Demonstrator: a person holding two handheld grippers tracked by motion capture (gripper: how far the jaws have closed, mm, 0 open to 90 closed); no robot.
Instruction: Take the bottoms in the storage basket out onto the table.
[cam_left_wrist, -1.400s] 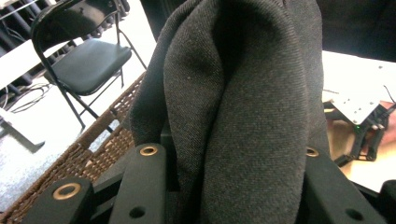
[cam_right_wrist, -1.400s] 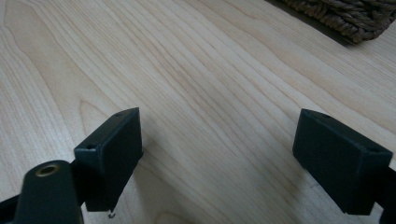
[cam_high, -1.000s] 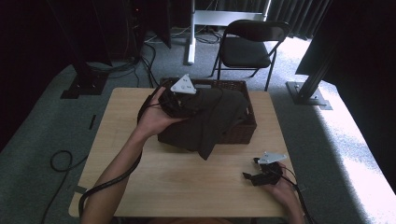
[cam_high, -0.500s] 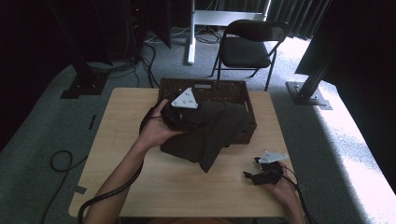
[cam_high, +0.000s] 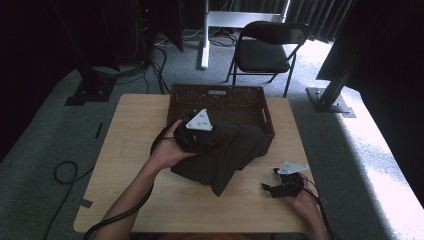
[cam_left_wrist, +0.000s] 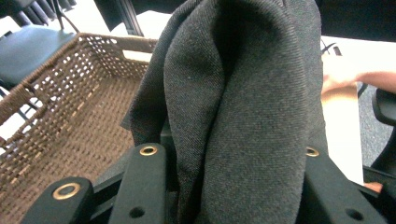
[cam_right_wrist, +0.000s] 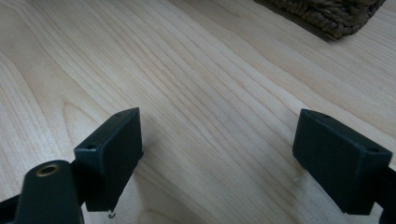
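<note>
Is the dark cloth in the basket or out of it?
Partly out. The cloth, clamped in the left gripper, drapes over the basket's near rim onto the table.

- The left gripper (cam_high: 212, 142), clamped on the dark cloth (cam_high: 227, 155), now sits lower and nearer the person, over the front wall of the wicker basket (cam_high: 220, 97).
- The cloth now spills out of the basket onto the table (cam_high: 125, 150).
</note>
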